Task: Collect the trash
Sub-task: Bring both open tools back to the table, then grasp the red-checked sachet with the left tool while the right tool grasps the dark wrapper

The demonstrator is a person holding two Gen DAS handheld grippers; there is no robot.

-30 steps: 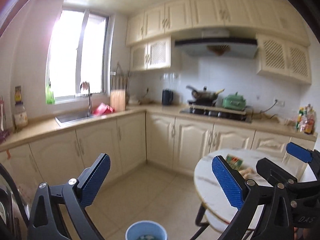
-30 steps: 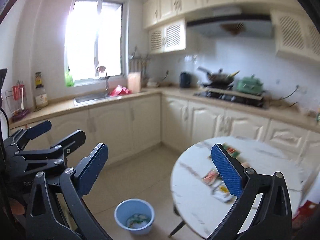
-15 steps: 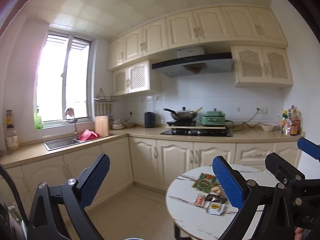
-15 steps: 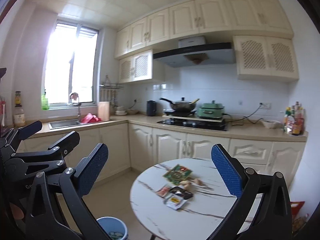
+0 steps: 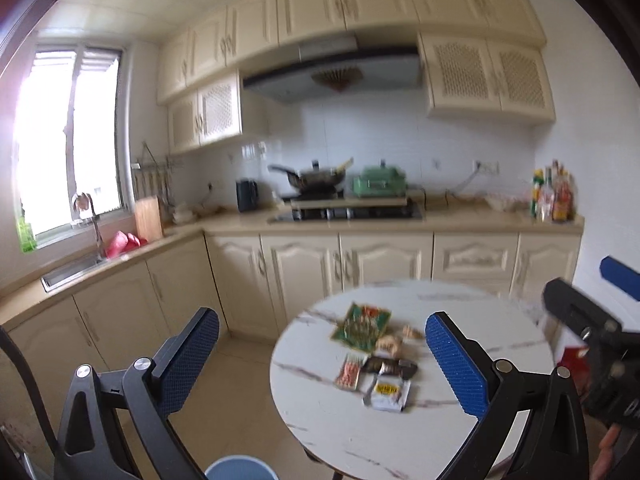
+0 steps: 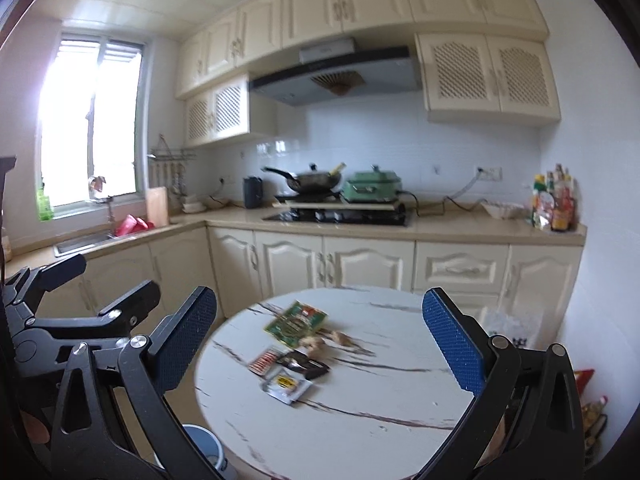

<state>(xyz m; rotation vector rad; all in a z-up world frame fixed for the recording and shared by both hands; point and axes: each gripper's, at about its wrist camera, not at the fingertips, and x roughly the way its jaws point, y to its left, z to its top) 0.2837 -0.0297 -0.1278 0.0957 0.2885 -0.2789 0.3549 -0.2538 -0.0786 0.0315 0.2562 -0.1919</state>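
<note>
Several snack wrappers lie in a loose pile on a round white marble table [image 5: 472,308] [image 6: 400,392]: a green packet [image 5: 361,325] [image 6: 296,319], a red-striped one [image 5: 349,372] [image 6: 264,361], a dark one [image 5: 390,367] [image 6: 304,361] and a white one [image 5: 388,392] [image 6: 287,385]. A blue bin's rim [image 5: 239,468] [image 6: 202,438] shows on the floor left of the table. My left gripper [image 5: 322,360] is open and empty, held above the table's near side. My right gripper [image 6: 320,340] is open and empty too, above the table.
Cream cabinets run along the back and left walls, with a sink [image 6: 86,240], a hob with a wok [image 6: 316,180] and a green pot [image 6: 372,188]. Bottles [image 6: 554,204] stand at the counter's right end. Bags [image 6: 592,400] lie by the right wall.
Both views have swung right and dipped slightly, so the table with its wrappers sits more centred and closer. Both grippers stayed open.
</note>
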